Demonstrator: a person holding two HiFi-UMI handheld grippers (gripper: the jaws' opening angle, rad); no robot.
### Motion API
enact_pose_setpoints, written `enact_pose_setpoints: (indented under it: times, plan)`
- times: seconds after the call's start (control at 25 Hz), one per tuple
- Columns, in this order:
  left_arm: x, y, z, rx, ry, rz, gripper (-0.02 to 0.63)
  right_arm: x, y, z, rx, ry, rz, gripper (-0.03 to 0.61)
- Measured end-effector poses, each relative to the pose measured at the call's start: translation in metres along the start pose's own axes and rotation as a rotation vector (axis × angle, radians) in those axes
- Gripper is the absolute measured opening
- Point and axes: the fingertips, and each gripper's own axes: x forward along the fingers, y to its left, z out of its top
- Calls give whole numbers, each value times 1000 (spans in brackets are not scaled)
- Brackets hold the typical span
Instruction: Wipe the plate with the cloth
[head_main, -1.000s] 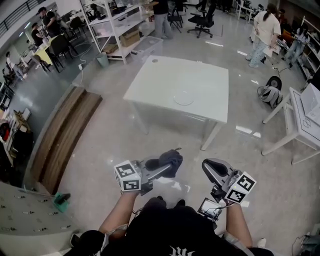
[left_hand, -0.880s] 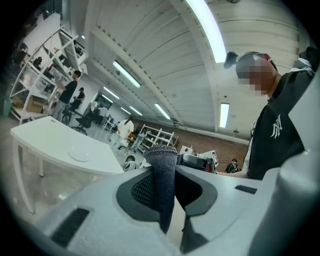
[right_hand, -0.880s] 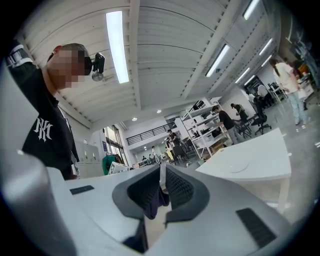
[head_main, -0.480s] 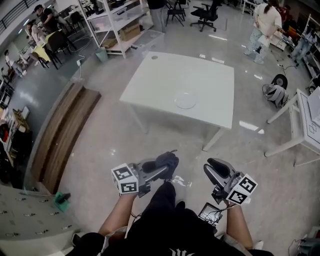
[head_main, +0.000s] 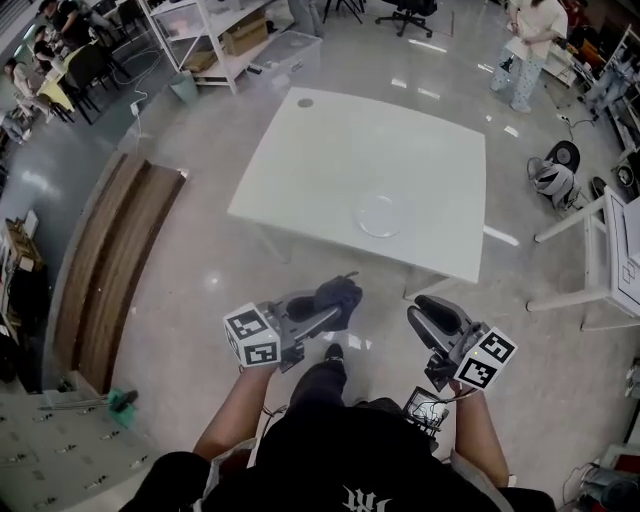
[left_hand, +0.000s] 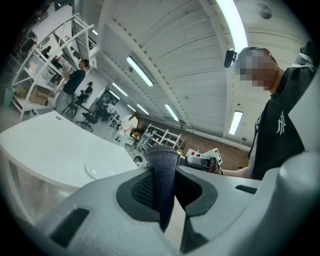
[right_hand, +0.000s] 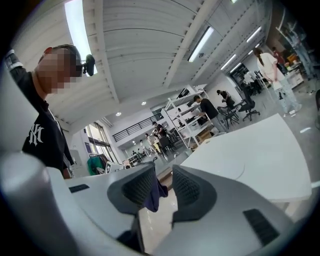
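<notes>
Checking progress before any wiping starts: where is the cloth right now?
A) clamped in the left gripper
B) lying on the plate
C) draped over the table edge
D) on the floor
A: the left gripper has its jaws shut on the dark cloth, while the plate sits bare on the white table ahead.

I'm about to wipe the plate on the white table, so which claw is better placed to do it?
Left. The left claw is shut on the dark cloth; the right claw has just opened and holds nothing. Both hang short of the white table and its plate, so the cloth decides.
</notes>
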Motion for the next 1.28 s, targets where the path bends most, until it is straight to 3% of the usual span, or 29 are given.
enact_pose_setpoints:
  times: [0.16,0.36,0.52,0.68,0.96,1.28]
  plan:
    - [15,42,15,-15,31,-21,55,31,-32,11,22,21,-34,93]
    - [47,93,27,-31,46,22,55,54,-88,25,46,65,-67,95]
    - [89,134,30,-39,73,56,55,69,-151,29,110,121,-61,103]
    - [132,178,38,-99,91,122,55,88,-225,31,192,218,-52,137]
    - [192,244,19,-155,197,192,55,119,-343,-6,365,372,-98,144]
    - [231,296,-1,-234,302,140,55,154,-398,-52,522,546,-169,144]
